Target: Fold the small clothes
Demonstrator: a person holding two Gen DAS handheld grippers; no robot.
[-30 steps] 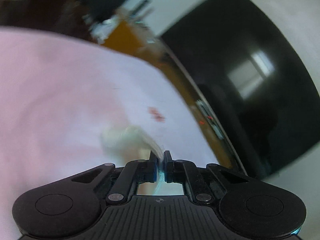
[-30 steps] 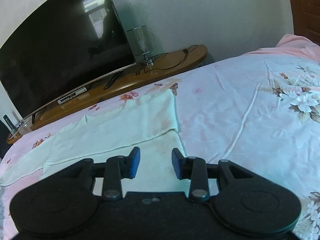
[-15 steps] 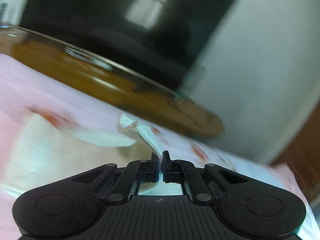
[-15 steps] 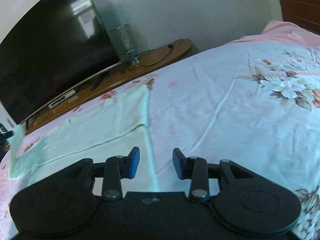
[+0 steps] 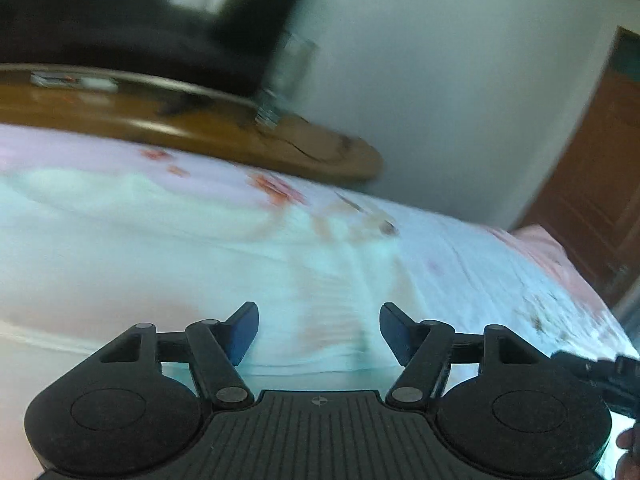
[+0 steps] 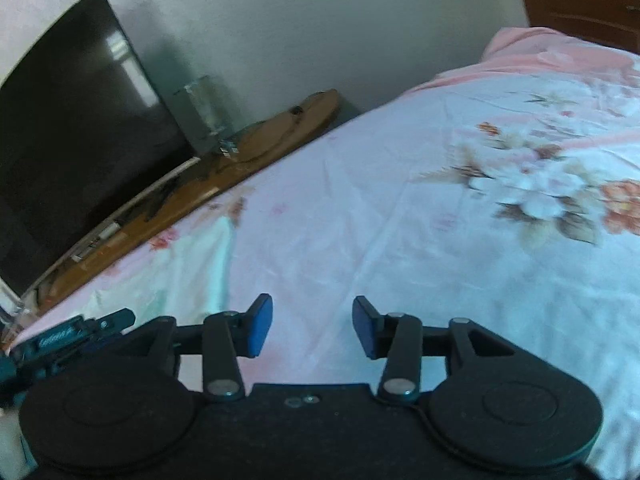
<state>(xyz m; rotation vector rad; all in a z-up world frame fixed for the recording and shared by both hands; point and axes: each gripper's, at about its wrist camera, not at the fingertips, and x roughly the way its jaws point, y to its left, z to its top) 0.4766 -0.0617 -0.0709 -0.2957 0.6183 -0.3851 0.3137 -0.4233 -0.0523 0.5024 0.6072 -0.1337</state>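
— Where's my left tool (image 5: 319, 330) at?

— Spread wide, and its jaws have just been opening. Nothing is pinched; the pale garment (image 5: 168, 240) only lies flat on the bed (image 5: 500, 272) beneath and beyond the tips, blurred, running from about 9 o'clock to 12 o'clock of the tool.

— And the right one?

— The right tool (image 6: 312, 326) has also been opening — a gap stands between its blue pads (image 6: 260, 328) with bare floral sheet showing through (no cloth between them). From this side I see the garment as a pale strip at roughly 10 o'clock, near the bed's far edge, and the left tool pokes in at 9 o'clock, just beside mine.

— Anything behind?

— A dark television (image 6: 76, 128) on a brown wooden counter (image 6: 256, 152) at 11 o'clock, with a clear glass (image 6: 204, 108) beside the screen. In the left view a fingertip (image 5: 628, 440) shows at 4 o'clock by the right tool's black edge.
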